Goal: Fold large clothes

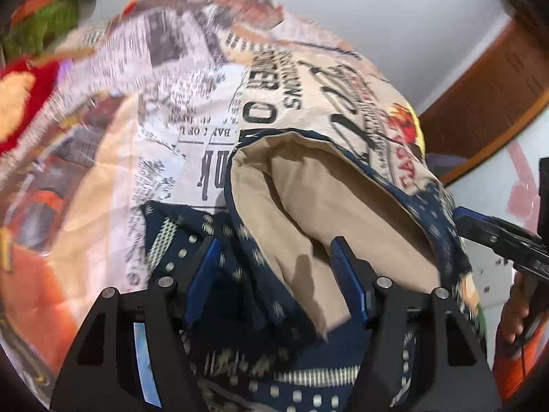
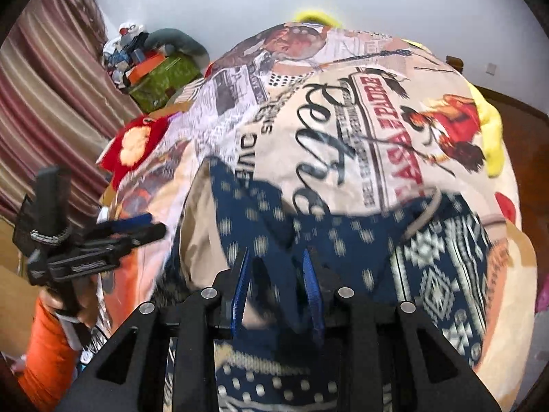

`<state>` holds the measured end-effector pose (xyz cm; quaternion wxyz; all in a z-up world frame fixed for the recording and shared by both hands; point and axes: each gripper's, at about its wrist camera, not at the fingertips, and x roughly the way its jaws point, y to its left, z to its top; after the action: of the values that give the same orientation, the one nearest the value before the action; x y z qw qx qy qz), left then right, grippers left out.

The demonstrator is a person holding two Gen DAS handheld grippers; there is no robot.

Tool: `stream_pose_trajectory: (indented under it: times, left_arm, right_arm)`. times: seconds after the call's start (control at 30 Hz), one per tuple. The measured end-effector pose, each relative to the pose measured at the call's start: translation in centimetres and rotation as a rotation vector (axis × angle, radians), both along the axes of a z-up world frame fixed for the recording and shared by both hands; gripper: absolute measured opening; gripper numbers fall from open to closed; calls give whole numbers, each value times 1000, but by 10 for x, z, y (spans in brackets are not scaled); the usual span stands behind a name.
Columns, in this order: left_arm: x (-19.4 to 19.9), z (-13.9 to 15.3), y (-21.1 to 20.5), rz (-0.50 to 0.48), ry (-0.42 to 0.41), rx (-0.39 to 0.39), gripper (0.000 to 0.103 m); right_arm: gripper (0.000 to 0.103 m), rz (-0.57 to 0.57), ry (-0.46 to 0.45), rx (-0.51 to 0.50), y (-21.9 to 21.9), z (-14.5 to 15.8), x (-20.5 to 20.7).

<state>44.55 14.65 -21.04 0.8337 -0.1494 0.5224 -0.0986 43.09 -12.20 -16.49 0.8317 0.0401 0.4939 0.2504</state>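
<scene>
A navy patterned garment (image 1: 240, 274), lined in plain tan, lies bunched on a bed spread with a newspaper-print sheet (image 1: 192, 110), just below two hand-held claws. The left claw (image 1: 278, 261) stands with its blue pads well apart and pressing on nothing; the garment's tan-lined flap rises between them and leans against the right-hand pad. The right claw (image 2: 276, 271) has its pads only narrowly parted, with a dark fold of the navy cloth between them; motion blur hides whether they pinch that fold or merely straddle it, so its grip cannot be told.

The likeliest trouble, judging from how things lie: the garment sits in a heap with its lining turned out and its edges out of sight, so either claw closing here would probably take a mid-cloth bunch instead of a hem or corner, and any fold made from that would come out crooked. The printed sheet lies directly under the cloth and could be caught along with it. The two claws also work close together, the left one visible at the left edge of the right wrist view, so they could knock together over the same patch.

A red cushion (image 2: 133, 147) and a green box (image 2: 164, 80) sit far left, well apart from the garment; a yellow pillow (image 2: 489, 130) edges the bed at the right.
</scene>
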Motion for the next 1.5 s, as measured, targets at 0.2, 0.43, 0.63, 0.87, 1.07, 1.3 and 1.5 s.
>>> stream_pose_trajectory:
  times: [0.2, 0.43, 0.63, 0.87, 1.07, 1.3, 1.5]
  left_arm:
    - [39, -34, -1, 24, 67, -60, 64]
    - [26, -10, -24, -94, -53, 8, 19]
    - [-12, 31, -36, -187, -138, -11, 9]
    - [-82, 62, -61, -316, -193, -4, 8]
    - [-137, 41, -80, -390, -113, 92, 8]
    - [-189, 6, -73, -405, -12, 186, 8]
    - [-208, 31, -32, -340, -20, 148, 15]
  right_arm:
    - [28, 17, 77, 33, 30, -17, 55]
    - [28, 33, 278, 48, 59, -68, 95]
    - [28, 112, 310, 71, 59, -72, 59]
    - [28, 219, 279, -21, 44, -64, -15]
    - [29, 293, 263, -131, 40, -79, -71]
    - [59, 262, 208, -119, 29, -75, -103]
    - [60, 287, 139, -183, 15, -66, -127]
